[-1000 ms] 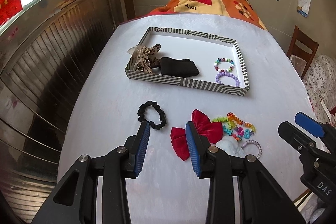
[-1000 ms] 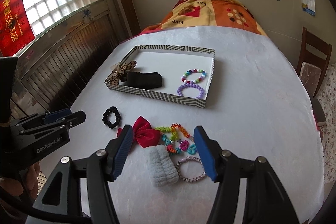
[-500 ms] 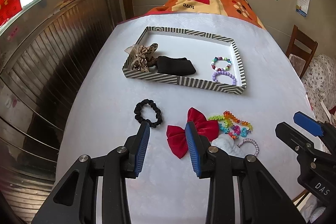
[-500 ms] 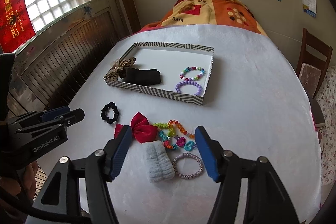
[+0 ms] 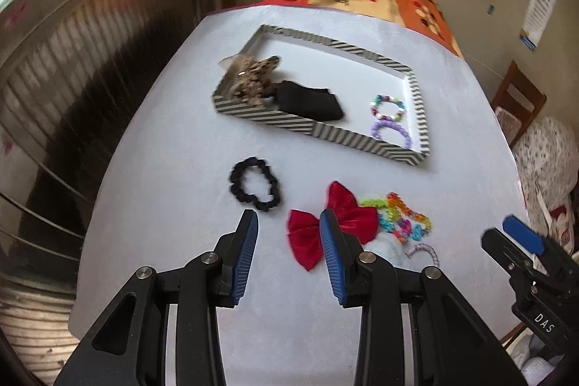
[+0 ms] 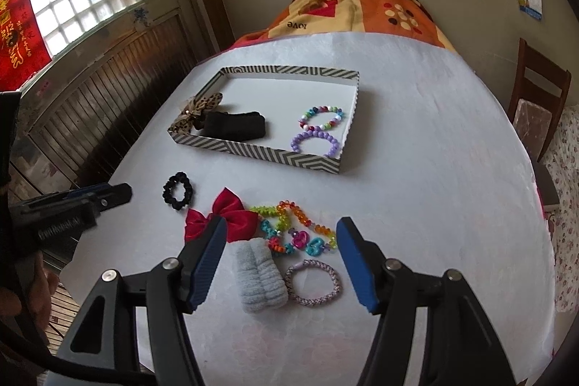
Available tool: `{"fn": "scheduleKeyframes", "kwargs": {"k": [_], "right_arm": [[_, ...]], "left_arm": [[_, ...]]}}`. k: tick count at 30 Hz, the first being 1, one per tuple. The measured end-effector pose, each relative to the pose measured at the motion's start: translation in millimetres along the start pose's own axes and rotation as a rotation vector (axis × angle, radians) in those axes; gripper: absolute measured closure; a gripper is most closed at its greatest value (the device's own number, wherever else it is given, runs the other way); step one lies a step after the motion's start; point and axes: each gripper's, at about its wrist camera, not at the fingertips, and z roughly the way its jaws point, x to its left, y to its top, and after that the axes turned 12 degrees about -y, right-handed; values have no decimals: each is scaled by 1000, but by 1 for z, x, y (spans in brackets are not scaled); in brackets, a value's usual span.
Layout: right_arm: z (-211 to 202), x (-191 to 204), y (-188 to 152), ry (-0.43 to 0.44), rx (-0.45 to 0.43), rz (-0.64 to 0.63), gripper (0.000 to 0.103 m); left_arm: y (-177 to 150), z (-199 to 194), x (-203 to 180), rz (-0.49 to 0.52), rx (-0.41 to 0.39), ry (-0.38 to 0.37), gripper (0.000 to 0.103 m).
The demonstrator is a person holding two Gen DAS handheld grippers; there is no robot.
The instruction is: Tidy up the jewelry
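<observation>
Just ahead of the right gripper (image 6: 281,243), between its spread jaws, sits the loose jewelry pile on the white table (image 6: 416,190): a multicolour chain of plastic links (image 6: 293,228), a grey folded scrunchie (image 6: 260,275) close to the left finger, and a pink-white braided bracelet (image 6: 314,283) touching the scrunchie's right side. Right gripper is wide open, holding nothing. The red bow (image 6: 220,217) lies just beyond its left fingertip, partly hidden by it, touching the chain. Black scrunchie (image 6: 178,191) sits further left of the bow, apart from it. Left gripper (image 5: 288,227) is also open and empty, hovering over the table; its right finger overlaps the red bow (image 5: 331,228) in view, black scrunchie (image 5: 254,183) just ahead of its left fingertip. In the left wrist view the chain (image 5: 400,217) is to the right of the bow, and the right gripper's body shows at the far right edge. Further ahead of both tools: the striped tray (image 6: 253,151), resting flat. Inside it, a leopard-print bow (image 6: 195,111) in the near-left corner, a black folded band (image 6: 237,125) touching it, and on the right side a multicolour bead bracelet (image 6: 321,119) with a purple bead bracelet (image 6: 315,141) just nearer, the two almost touching. Beyond the table, an orange patterned blanket (image 6: 362,9); a wooden chair (image 6: 539,96) far right. Left wrist view is slightly motion-blurred.
</observation>
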Motion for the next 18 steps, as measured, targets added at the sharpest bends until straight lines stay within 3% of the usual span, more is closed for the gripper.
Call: {"fn": "scheduleKeyframes", "kwargs": {"k": [12,18], "right_arm": [[36,-16,-10,-12,96,33,37],[62,-23,-14,-35,149,36,37]], "left_arm": [[3,17,67,-164,72,-6,78],[5,27,83,-217,100,-10,78]]}}
